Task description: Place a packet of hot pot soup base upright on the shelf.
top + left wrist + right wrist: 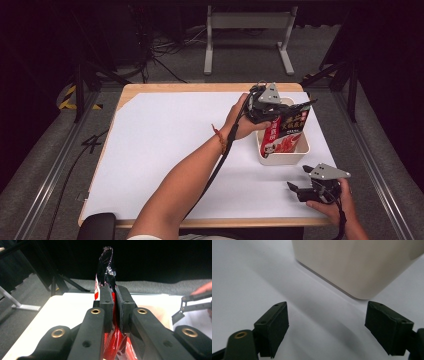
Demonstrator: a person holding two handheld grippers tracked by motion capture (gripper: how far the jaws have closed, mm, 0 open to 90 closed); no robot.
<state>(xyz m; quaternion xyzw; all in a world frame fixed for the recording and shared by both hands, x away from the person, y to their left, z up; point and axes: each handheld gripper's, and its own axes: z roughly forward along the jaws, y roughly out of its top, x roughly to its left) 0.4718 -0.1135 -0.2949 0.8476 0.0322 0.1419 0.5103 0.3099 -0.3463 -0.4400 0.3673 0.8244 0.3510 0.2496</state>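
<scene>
Counts: one snack packet, one cream tub, two grippers, one white sheet covering most of the desk.
Snack packet: red and black, standing upright with its lower end inside the cream tub and its top above the rim; in the left gripper view the crinkled top edge rises above the pads.
Left gripper: clenched on the upper part of the snack packet, over the tub; the two pads press the foil flat between them.
Right gripper: released, jaws wide apart with nothing between them, near the desk's front right corner, just in front of the tub.
Cream tub: stands toward the desk's right edge, about midway between front and back; its near wall faces the right gripper.
Open room: the sheet's whole left half and centre lie bare; only a narrow strip separates the tub from the right edge.
Edges: bare wood shows along the desk's back and left edges.
</scene>
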